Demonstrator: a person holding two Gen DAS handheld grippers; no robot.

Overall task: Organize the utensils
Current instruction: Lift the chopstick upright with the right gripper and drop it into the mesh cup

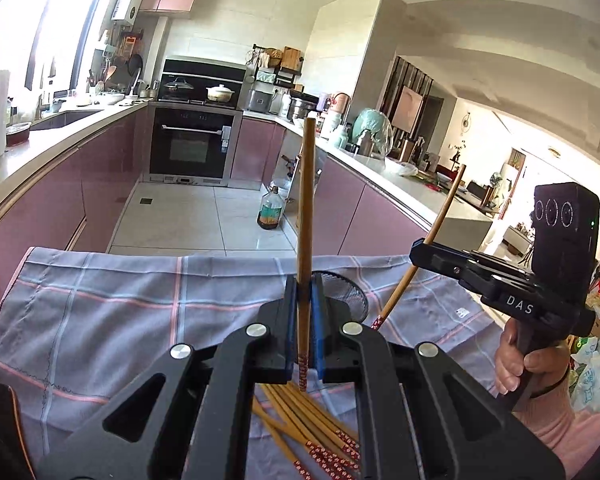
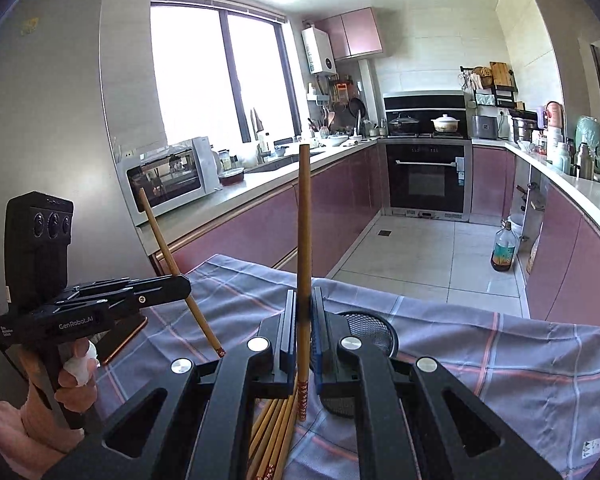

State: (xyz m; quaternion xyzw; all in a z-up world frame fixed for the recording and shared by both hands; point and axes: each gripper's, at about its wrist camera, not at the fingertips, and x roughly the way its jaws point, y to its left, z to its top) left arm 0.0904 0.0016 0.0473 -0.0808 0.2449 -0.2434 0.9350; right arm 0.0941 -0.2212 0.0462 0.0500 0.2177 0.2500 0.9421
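Observation:
My left gripper is shut on a wooden chopstick that stands nearly upright, its red patterned end down. My right gripper is shut on another chopstick, also upright. Each gripper shows in the other's view, the right gripper with its tilted chopstick, the left gripper with its tilted chopstick. A pile of several chopsticks lies on the grey plaid cloth below both grippers; it also shows in the right wrist view. A black mesh holder lies just beyond.
The cloth covers a table whose far edge faces a kitchen with pink cabinets. A dark tablet-like object lies on the cloth at the left. An oil bottle stands on the tiled floor. The mesh holder also shows in the right wrist view.

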